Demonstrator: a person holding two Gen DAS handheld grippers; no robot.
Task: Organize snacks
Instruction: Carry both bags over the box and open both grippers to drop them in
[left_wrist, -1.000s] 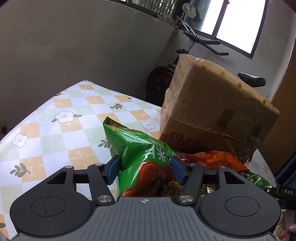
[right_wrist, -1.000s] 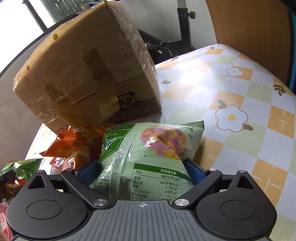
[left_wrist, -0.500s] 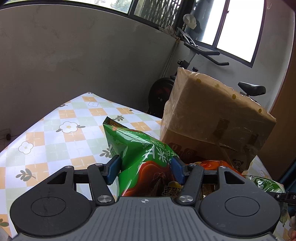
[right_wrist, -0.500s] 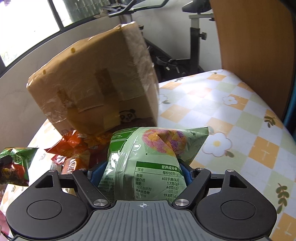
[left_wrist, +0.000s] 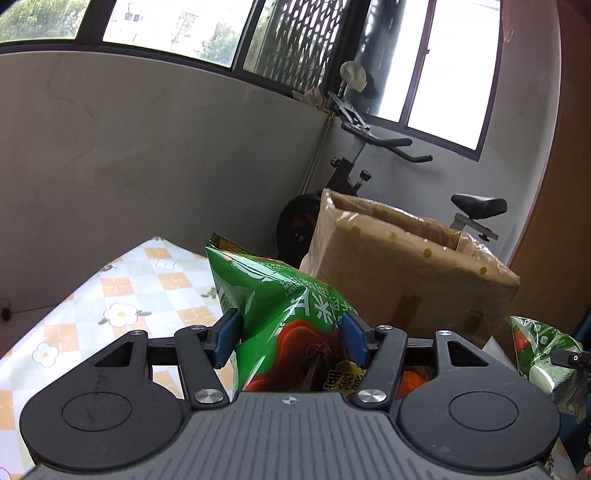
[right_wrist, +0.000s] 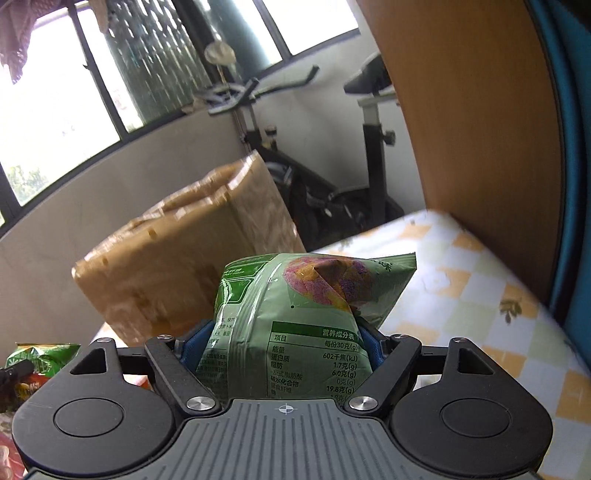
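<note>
While both grippers have a bag each, nothing looks packed yet: the left gripper (left_wrist: 288, 338) is clamped on a bright green snack bag (left_wrist: 280, 314), the right gripper (right_wrist: 282, 345) on a pale green snack bag (right_wrist: 314, 314), both held up off the checked tablecloth (left_wrist: 122, 295). Past them sits the cardboard box (left_wrist: 399, 280), top open I think, though it's blurry. More orange packets (left_wrist: 410, 380) lie at its base, so plenty left
</note>
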